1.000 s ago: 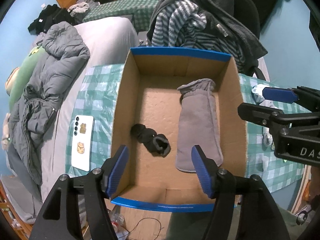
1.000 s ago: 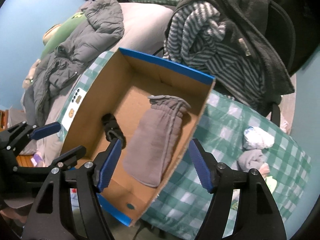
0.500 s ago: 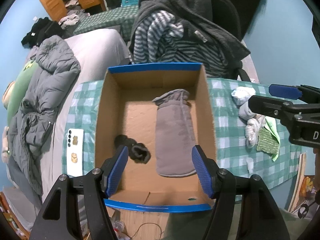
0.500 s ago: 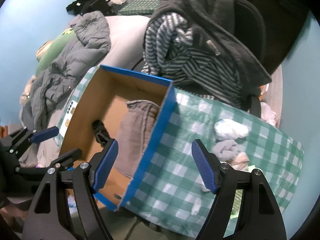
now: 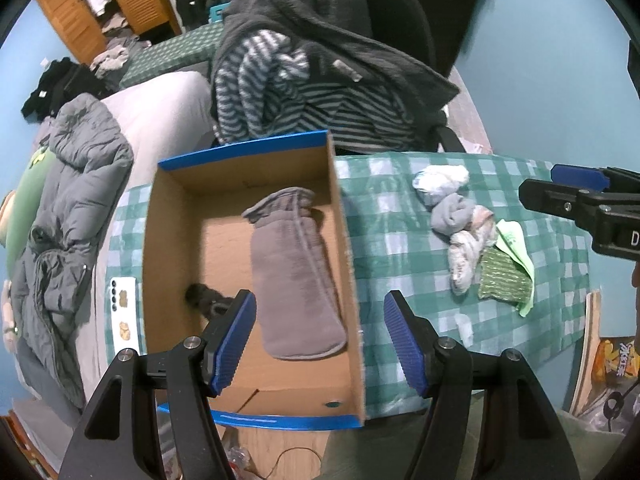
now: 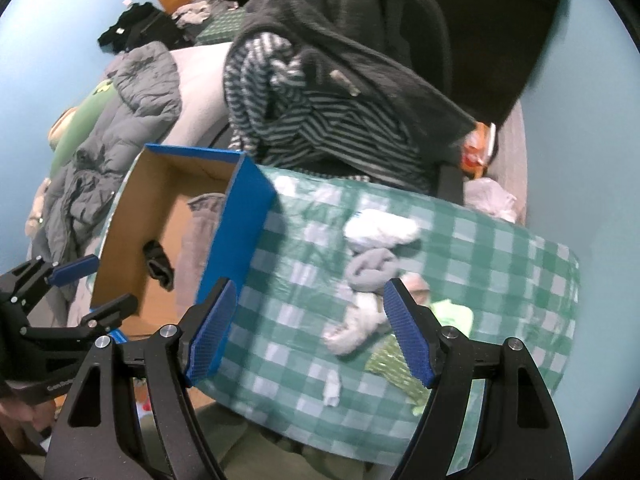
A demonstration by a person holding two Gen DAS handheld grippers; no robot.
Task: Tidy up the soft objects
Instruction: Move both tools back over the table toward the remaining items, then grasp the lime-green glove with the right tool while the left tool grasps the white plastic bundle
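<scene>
A blue-rimmed cardboard box (image 5: pixel 348 264) (image 6: pixel 236 224) stands on the green checked tablecloth (image 5: pixel 392 240). Inside it lie a grey fleece pouch (image 5: pixel 296 272) and a small black sock (image 5: pixel 202 298) (image 6: pixel 158 266). To the right of the box sits a pile of soft things: a white bundle (image 5: pixel 440 182) (image 6: pixel 380 230), a grey sock (image 5: pixel 452 214) (image 6: pixel 372 266), a pale patterned sock (image 5: pixel 466 256) and a green knitted cloth (image 5: pixel 504 276). My left gripper (image 5: pixel 320 340) hangs open over the box's right wall, empty. My right gripper (image 6: pixel 308 328) is open and empty above the cloth, just left of the pile.
A chair draped with a striped top and dark fleece (image 5: pixel 320 76) stands behind the table. A bed with a grey puffer jacket (image 5: pixel 68 208) lies to the left, and a white phone (image 5: pixel 122 314) rests left of the box. The table's front edge is close below me.
Both grippers have travelled right, away from the box's middle toward the pile of soft things, which has come into view. Both stayed open and empty.
</scene>
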